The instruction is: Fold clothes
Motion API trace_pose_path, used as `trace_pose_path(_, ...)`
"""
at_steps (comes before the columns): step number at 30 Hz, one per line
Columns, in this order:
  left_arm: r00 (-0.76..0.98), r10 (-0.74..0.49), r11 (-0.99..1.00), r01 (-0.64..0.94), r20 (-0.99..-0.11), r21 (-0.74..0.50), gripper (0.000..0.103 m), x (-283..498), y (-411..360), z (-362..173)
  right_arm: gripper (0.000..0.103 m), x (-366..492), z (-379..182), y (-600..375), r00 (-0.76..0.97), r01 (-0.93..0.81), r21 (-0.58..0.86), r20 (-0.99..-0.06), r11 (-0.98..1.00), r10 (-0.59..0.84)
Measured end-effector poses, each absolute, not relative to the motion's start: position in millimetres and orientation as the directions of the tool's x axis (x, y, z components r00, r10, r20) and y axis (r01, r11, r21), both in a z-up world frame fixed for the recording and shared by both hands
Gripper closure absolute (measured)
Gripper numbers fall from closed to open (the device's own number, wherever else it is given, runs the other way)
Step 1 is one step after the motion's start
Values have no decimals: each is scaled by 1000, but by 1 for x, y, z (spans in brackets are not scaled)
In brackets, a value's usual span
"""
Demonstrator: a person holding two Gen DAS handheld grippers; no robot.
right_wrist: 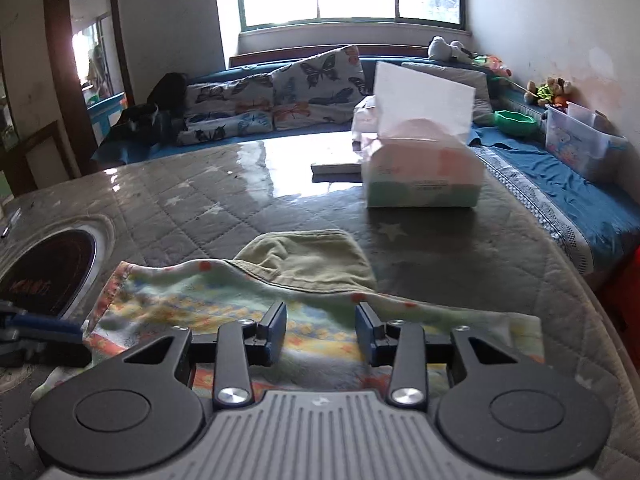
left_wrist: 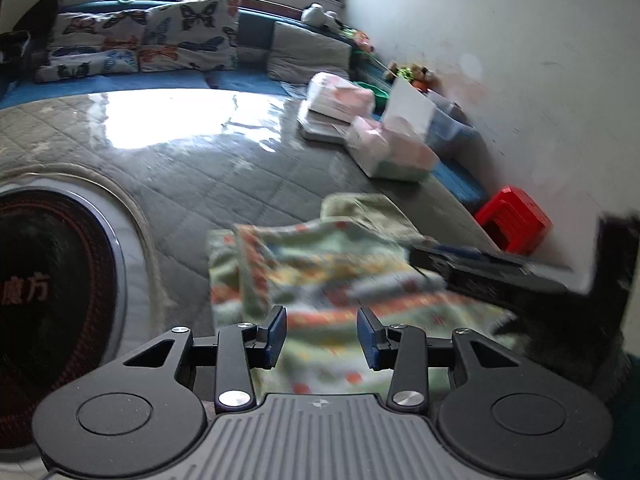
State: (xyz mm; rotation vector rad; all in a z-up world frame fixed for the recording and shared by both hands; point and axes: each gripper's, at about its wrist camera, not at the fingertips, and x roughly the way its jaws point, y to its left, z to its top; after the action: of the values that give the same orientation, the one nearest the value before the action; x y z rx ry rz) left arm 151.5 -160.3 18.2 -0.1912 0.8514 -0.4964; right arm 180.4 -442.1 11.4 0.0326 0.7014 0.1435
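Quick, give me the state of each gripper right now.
Left gripper: open, nothing between its pads, over the patterned cloth.
Right gripper: open, holding nothing, above the same cloth.

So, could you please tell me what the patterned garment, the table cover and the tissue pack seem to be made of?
The patterned garment looks like soft matte cotton-type fabric: it drapes and wrinkles. The table cover seems to be quilted cloth under clear glossy plastic, since stitched diamonds show beneath window glare. The tissue pack appears wrapped in thin translucent plastic film, with a paper tissue standing up from it.
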Motion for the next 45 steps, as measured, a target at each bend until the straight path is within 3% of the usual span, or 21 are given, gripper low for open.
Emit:
trace_pose_path(22, 553, -475, 879, 338, -684, -337, 61, 136, -140, 8, 51, 205, 13, -390, 739, -197, 44, -649, 979, 178)
trace_pose_path(37, 574, -447, 892, 343, -686, -294, 61, 122, -136, 0, 47, 79, 21, -420, 783, -150, -1, -610, 989, 119)
trace_pose_path(45, 592, -430, 899, 347, -682, -265, 59, 116, -137, 2, 49, 60, 13, -424, 808, -120, 20, -579, 993, 109)
